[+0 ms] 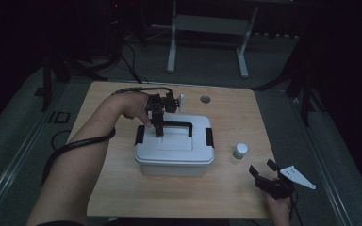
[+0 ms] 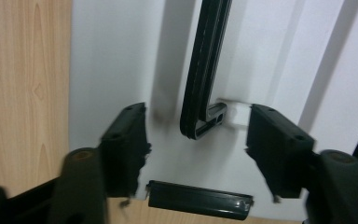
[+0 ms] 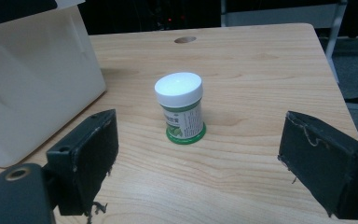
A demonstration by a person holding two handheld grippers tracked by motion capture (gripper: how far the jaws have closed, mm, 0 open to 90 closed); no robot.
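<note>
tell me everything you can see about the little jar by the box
The small round jar has a white screw-style cap, closed, a white-and-green printed label and a green base band; it looks plastic. It stands upright on the light wooden table, to the right of the white lidded storage box and apart from it. Nothing touches it; the open right gripper faces it.

Light wooden table (image 1: 122, 188) with rounded corners and a round hole (image 1: 205, 99) near its far edge. Resting on it: a white lidded storage box (image 1: 174, 155) at centre, and a small white-capped, green-labelled jar (image 1: 239, 151) just right of the box.
</note>
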